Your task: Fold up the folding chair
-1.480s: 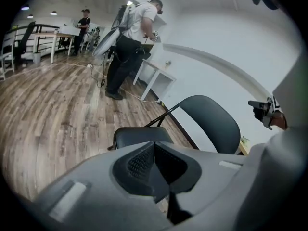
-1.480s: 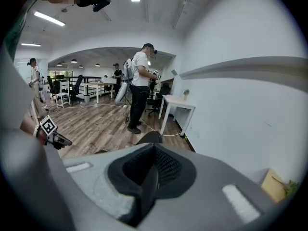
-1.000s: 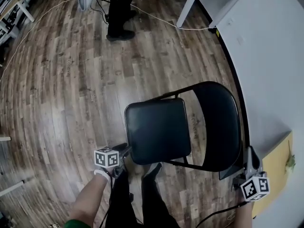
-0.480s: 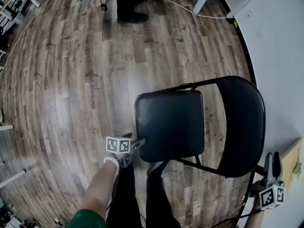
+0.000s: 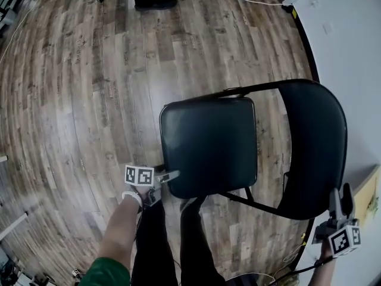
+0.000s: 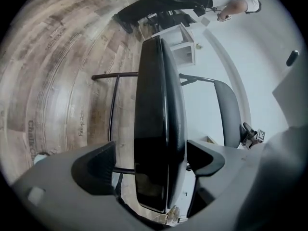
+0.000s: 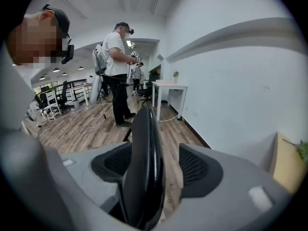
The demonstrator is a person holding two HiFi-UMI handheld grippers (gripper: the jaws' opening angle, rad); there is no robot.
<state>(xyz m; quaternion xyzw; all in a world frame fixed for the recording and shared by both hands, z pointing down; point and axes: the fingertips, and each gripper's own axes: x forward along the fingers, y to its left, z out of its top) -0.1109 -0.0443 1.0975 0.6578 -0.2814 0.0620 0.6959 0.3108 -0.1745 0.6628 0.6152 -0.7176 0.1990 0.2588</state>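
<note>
The black folding chair stands unfolded on the wood floor, seat (image 5: pixel 208 145) level and backrest (image 5: pixel 315 148) to the right. My left gripper (image 5: pixel 169 174) is at the seat's front edge. Its jaws are opening, and the seat (image 6: pixel 154 129) runs edge-on between them without being pressed by the left gripper (image 6: pixel 151 160). My right gripper (image 5: pixel 340 195) is at the backrest's top rim. Its jaws are opening too, with the backrest (image 7: pixel 144 129) between the pads of the right gripper (image 7: pixel 154 165) and a gap on the right side.
A white wall (image 5: pixel 357 52) runs close behind the backrest, with a wooden board (image 5: pixel 370 189) beside it. My own legs (image 5: pixel 161 237) stand under the seat's front. A standing person (image 7: pixel 115 71) and a white desk (image 7: pixel 169 88) are farther off, with a cable on the floor.
Both grippers have sunk while staying at the chair's edges. The right gripper's fingers, together a second ago, now stand apart around the backrest. The left jaws have spread at the seat edge.
</note>
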